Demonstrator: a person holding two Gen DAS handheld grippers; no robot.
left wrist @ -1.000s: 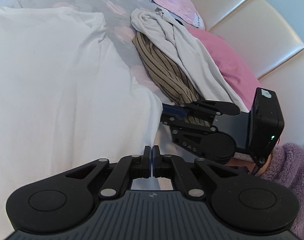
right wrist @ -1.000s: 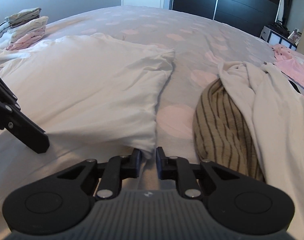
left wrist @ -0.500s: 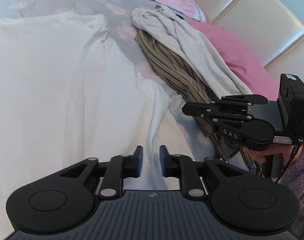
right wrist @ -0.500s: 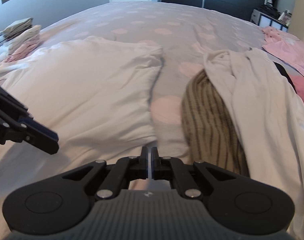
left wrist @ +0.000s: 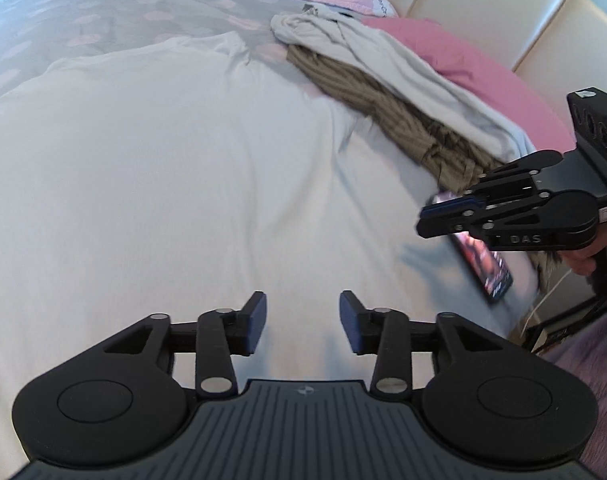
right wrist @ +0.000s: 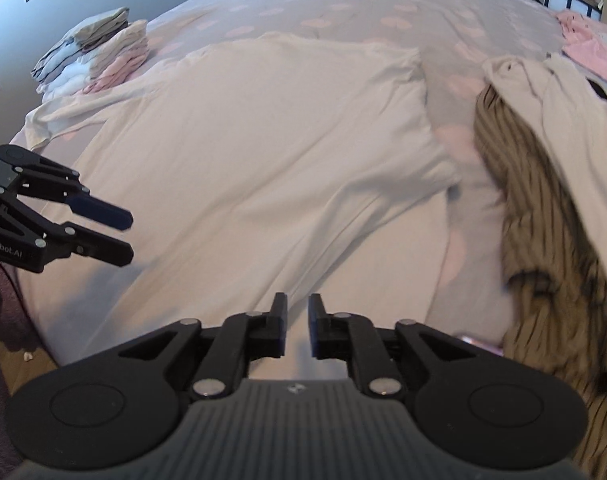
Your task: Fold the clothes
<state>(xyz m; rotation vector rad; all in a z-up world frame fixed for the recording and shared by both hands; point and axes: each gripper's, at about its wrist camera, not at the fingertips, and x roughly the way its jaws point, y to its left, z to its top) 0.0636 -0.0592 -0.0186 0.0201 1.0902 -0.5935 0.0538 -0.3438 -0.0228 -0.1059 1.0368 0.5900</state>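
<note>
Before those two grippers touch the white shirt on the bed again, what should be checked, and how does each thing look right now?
1. Left gripper empty: ok, jaws opening, nothing between them.
2. Right gripper empty: ok, jaws opening, narrow gap, no cloth in it.
3. White shirt lying spread out: ok, though wrinkled near the right gripper.
4. Phone clear of the shirt: not ok, it lies close to the shirt's edge.
5. Striped garment apart from the shirt: ok, bedspread shows between them.
6. Folded stack out of the way: ok, far corner.

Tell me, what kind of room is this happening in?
Most likely a bedroom. A white garment lies spread on a wide bed with a dotted cover, a padded headboard stands behind a pink pillow, and folded clothes are stacked near one corner.
</note>
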